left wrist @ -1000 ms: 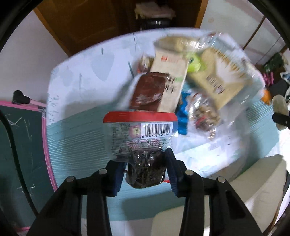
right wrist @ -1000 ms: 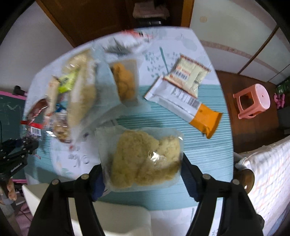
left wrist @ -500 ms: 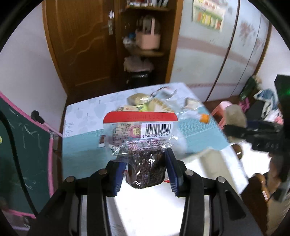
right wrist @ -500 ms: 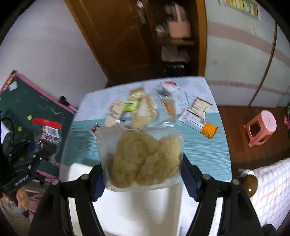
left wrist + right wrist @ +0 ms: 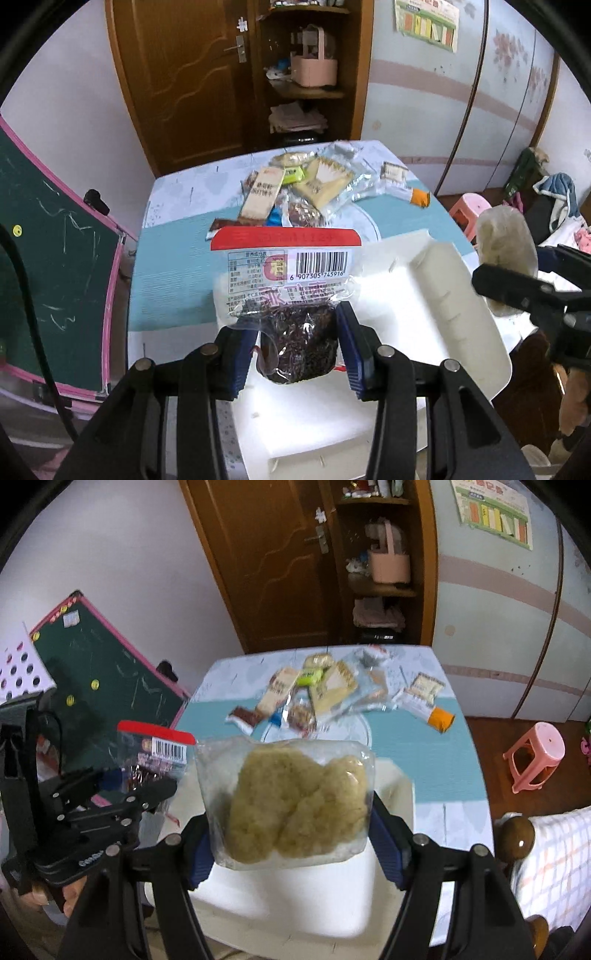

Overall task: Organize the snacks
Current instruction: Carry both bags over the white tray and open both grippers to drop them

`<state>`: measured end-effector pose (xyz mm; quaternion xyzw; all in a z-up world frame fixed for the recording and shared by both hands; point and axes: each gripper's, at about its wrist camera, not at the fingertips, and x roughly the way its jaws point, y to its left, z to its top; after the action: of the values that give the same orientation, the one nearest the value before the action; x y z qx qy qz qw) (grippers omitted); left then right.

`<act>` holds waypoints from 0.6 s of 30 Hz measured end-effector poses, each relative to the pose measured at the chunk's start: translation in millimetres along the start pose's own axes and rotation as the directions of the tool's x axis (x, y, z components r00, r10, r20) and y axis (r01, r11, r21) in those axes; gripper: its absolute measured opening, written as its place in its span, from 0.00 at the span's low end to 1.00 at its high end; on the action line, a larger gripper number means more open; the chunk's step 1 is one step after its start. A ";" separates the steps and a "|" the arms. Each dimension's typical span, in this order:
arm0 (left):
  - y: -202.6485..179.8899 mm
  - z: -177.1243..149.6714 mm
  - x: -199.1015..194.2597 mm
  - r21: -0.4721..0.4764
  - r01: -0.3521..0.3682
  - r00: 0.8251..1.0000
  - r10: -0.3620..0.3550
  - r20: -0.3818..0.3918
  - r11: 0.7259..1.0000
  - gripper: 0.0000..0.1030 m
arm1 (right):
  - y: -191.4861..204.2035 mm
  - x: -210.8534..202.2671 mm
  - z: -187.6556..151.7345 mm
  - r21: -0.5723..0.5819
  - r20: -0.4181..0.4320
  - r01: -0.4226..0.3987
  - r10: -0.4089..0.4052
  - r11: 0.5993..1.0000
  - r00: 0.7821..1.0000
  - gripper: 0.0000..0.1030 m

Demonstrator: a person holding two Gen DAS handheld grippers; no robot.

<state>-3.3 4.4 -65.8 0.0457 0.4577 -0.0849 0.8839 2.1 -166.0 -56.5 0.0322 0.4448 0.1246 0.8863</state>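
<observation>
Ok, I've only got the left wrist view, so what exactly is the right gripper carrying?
Observer: A clear bag of pale yellow crumbly cakes. The right gripper has its fingers shut on the bag's two side edges.
Operator: Is it lined up with the white container?
Observer: In the right wrist view the white container shows just behind and below the bag.
Operator: Anything close on its right?
Observer: A wooden bedpost knob, next to a checked cover.

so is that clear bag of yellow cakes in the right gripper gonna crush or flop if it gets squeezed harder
Probably both. The clear bag of cakes is thin film, so it likely flops above the right gripper. The lumpy, crumbly-looking cakes could break. It seems light for its size.
</observation>
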 end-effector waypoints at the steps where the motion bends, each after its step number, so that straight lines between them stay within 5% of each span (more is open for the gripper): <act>1: 0.1 -2.4 3.1 -0.004 -0.005 1.000 0.005 -0.008 1.000 0.40 | 0.0 3.4 -4.7 0.002 -0.009 -0.001 0.001 1.000 1.000 0.70; 14: -5.6 -16.0 25.4 -0.010 -0.004 0.994 0.003 -0.108 1.000 0.41 | 9.9 20.4 -30.9 -0.023 -0.063 0.071 -0.073 0.997 0.995 0.70; 18: -15.0 -21.0 31.1 0.016 0.005 0.991 -0.003 -0.137 1.000 0.52 | 8.8 24.4 -31.8 -0.008 -0.085 0.069 -0.069 0.998 0.994 0.71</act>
<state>-5.4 -10.3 -103.4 0.0577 0.5167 -0.0871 0.8498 -10.9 -153.1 -93.2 0.0092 0.4829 0.0963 0.8703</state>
